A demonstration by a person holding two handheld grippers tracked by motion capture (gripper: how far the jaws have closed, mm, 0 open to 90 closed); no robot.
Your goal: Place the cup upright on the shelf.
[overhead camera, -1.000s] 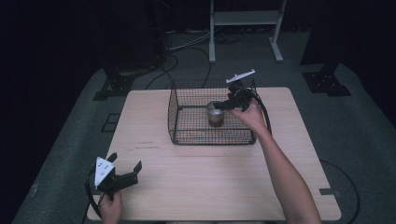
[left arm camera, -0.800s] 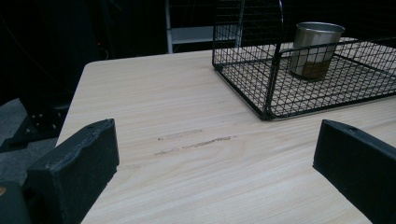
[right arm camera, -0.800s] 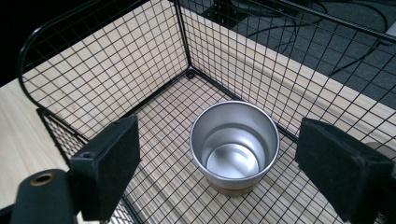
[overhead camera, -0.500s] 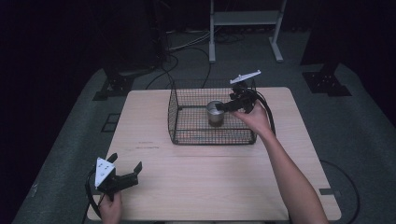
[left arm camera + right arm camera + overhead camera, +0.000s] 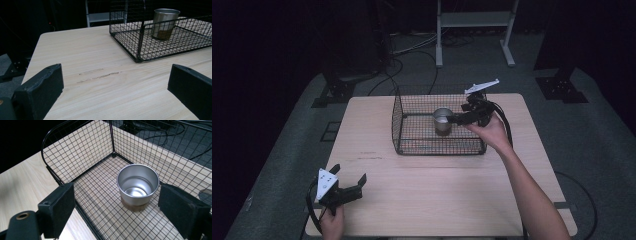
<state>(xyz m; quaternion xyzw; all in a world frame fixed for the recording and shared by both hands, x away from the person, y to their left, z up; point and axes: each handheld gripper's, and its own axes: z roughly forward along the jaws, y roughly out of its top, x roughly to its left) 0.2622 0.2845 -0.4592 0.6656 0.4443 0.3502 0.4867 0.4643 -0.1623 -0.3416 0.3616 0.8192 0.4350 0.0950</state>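
Left tongs (image 5: 351, 184): at the near left corner of the desk (image 5: 437, 200), held low in the person's left hand (image 5: 332, 222); jaws wide apart with nothing between them, only bare wood ahead.
Desk: pale wood, with faint scuff marks (image 5: 100, 75) in front of the left tongs.
Wire basket (image 5: 412, 135): black mesh, standing on the far half of the desk, open at the top.
Metal cup (image 5: 442, 119): upright on the basket floor, towards its far right part, empty, mouth up.
Right tongs (image 5: 453, 119): held by the right hand (image 5: 488, 132) over the basket's right side, just beside the cup; jaws apart, the cup free between and below them, not clamped.
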